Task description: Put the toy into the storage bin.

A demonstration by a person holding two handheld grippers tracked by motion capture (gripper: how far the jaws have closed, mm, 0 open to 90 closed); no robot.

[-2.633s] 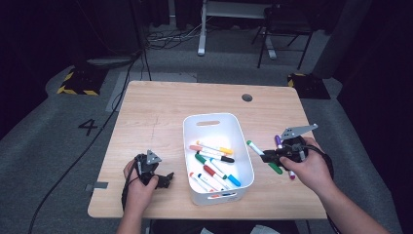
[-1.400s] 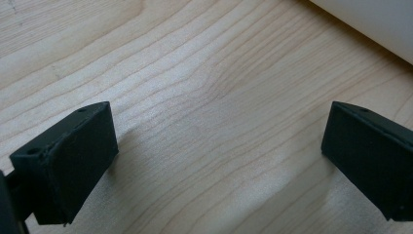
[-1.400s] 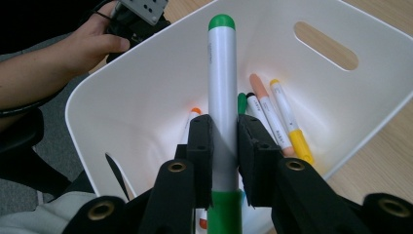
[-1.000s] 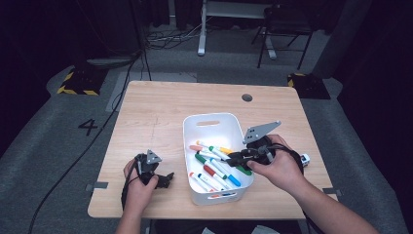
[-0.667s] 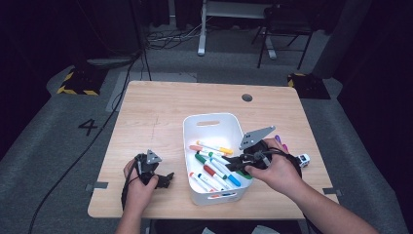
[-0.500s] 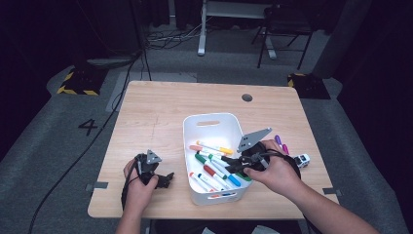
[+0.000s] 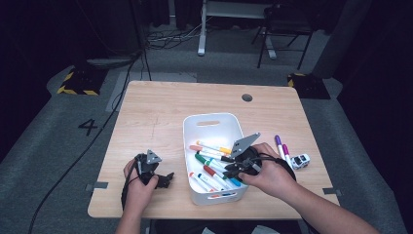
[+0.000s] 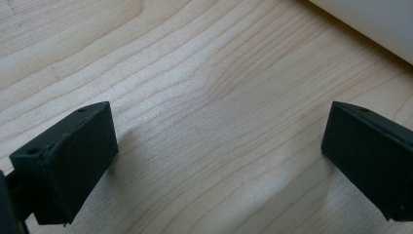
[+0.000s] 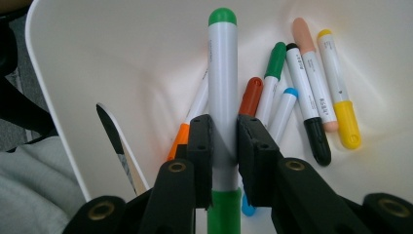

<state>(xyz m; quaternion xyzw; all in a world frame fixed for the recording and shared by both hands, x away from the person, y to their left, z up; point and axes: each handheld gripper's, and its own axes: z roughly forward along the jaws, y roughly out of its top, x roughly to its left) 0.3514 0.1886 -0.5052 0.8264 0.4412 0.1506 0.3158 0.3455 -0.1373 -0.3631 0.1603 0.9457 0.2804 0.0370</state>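
Observation:
A white bin [image 7: 212,118] sits at the middle of the wooden table [image 7: 160,112] with several coloured markers in it. My right gripper [image 7: 231,170] hangs over the bin's right side, shut on a white marker with a green cap [image 9: 222,73]. In the right gripper view the pads [image 9: 200,141] pinch its barrel above the bin wall [image 9: 122,48] and the loose markers [image 9: 307,97]. My left gripper [image 7: 168,178] rests on the table left of the bin, open [image 8: 214,141], with bare wood between its jaws.
A purple marker [image 7: 278,145], a pink one [image 7: 287,155] and a small toy car [image 7: 300,161] lie on the table right of the bin. The bin's wall [image 8: 375,24] shows at the top right of the left gripper view. A dark floor surrounds the table.
My right gripper has carried the green-capped marker from the table right of the bin leftward over the bin and down towards the markers. The left hand has stayed put.

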